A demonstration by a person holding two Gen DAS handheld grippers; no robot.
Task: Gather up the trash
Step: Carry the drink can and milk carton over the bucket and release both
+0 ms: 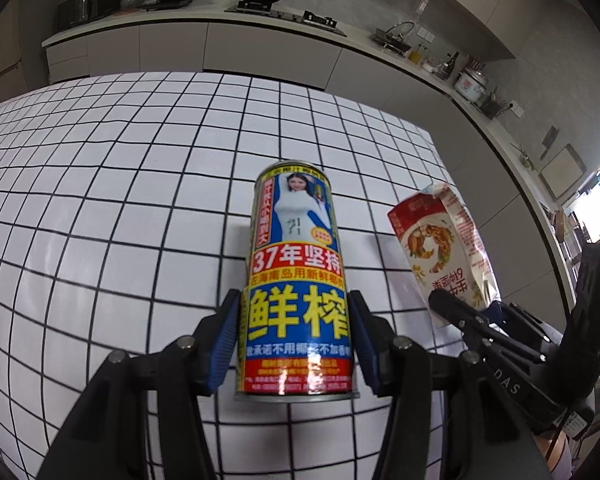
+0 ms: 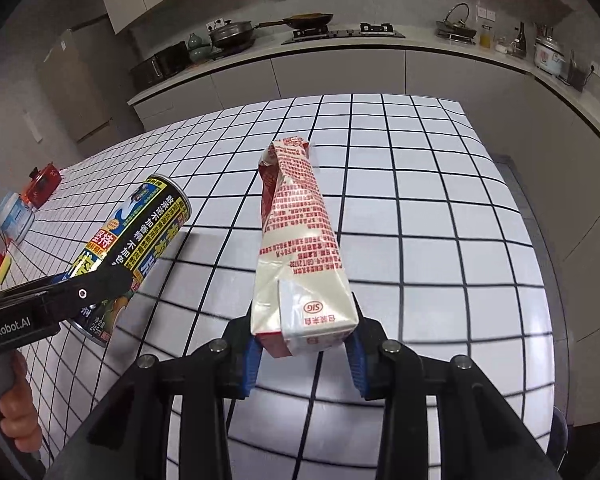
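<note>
A tall drink can (image 1: 298, 280) with a blue, red and yellow label is clamped between the blue pads of my left gripper (image 1: 296, 340), lifted off the white checked table (image 1: 120, 200). The same can (image 2: 132, 248) shows at the left of the right wrist view, held by the left gripper (image 2: 100, 280). A crumpled cream-and-red milk carton (image 2: 300, 248) is squeezed at its base in my right gripper (image 2: 304, 352), also off the table. In the left wrist view that carton (image 1: 444, 240) hangs at the right in the right gripper (image 1: 460, 312).
A small white-and-blue cup (image 2: 16, 216) and a red packet (image 2: 42, 184) lie at the table's far left, with a yellow and red item (image 2: 0, 264) nearer. A kitchen counter (image 2: 380, 52) with pans, stove and a rice cooker (image 2: 548, 54) runs behind. A hand (image 2: 12, 400) grips the left handle.
</note>
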